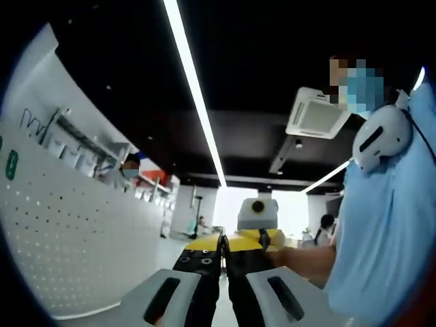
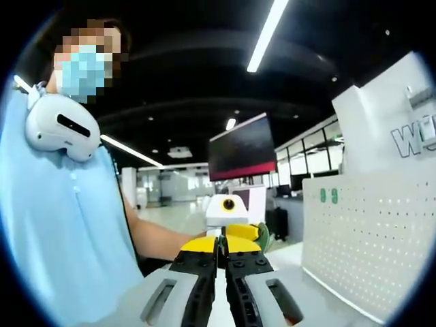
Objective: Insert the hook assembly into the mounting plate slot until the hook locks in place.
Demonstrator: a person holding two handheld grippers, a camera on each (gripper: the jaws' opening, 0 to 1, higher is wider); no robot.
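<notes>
Two grippers are raised and facing each other w/ nothing held: the left gripper (image 1: 222,255) has its jaws clenched together on air, and the right gripper (image 2: 222,257) is the same, jaws pressed tight w/ no part between them. The white pegboard (image 1: 75,238) stands off to the side, well apart from both tools, next to the person in the blue shirt (image 2: 61,231); I can't make out a hook or a mounting plate w/ slot on it. Judging from this, insertion isn't started yet, so pickup, lining up w/ the slot and pushing till it locks are all left.
</notes>
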